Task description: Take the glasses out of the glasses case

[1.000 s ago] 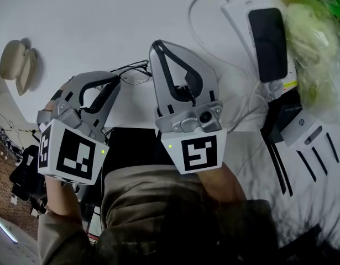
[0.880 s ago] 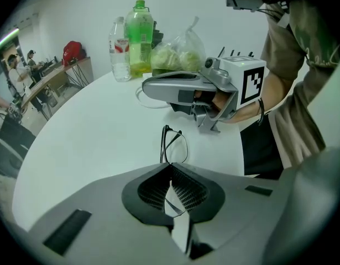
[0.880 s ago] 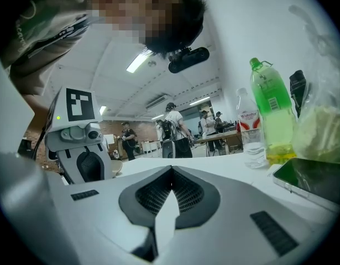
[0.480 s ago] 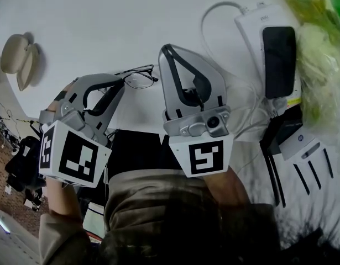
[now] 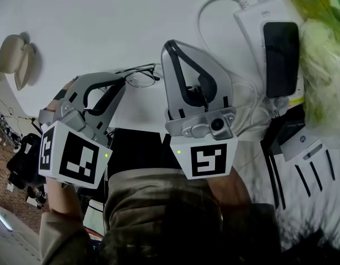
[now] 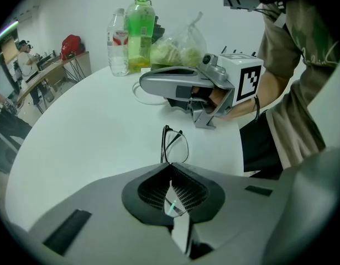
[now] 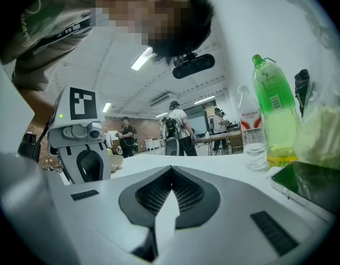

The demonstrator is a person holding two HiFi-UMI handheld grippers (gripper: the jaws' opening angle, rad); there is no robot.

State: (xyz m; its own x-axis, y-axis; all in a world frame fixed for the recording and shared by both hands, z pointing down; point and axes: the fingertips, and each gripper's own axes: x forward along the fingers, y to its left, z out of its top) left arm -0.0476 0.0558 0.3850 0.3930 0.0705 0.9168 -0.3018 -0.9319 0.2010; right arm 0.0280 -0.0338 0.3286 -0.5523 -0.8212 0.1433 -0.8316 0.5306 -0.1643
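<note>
White worktop [image 5: 103,21] fills the head view, with the beige glasses case [image 5: 16,59] lying open near its left edge. The glasses [image 5: 137,77] are out of it and well apart from it, lying on the worktop between the two tools.

The left tool [image 5: 121,83] points steeply down, its tip at the near end of the glasses. The head view does not show whether it grips them. The left gripper view does: the jaws are closed, and the dark frame runs straight into the point where they meet, so the tool appears to pinch that end.

The right tool [image 5: 168,44] hangs nearly level just beside the glasses, on their right. In its own view the jaws are closed with nothing between them.

To the right, the head view shows a white power strip [image 5: 252,21] with a dark phone [image 5: 281,51] lying on it. A white cable [image 5: 208,15] loops past the right tool. A plastic bag [image 5: 324,65] of greenish stuff sits at the edge.

Only the gripper views show a green bottle [image 6: 140,32] and a clear bottle [image 6: 118,43] standing beside that bag. The right gripper view also shows people [image 7: 175,128] standing at desks far behind.

The person's sleeve [image 5: 158,214] covers the near edge of the worktop in the head view.
</note>
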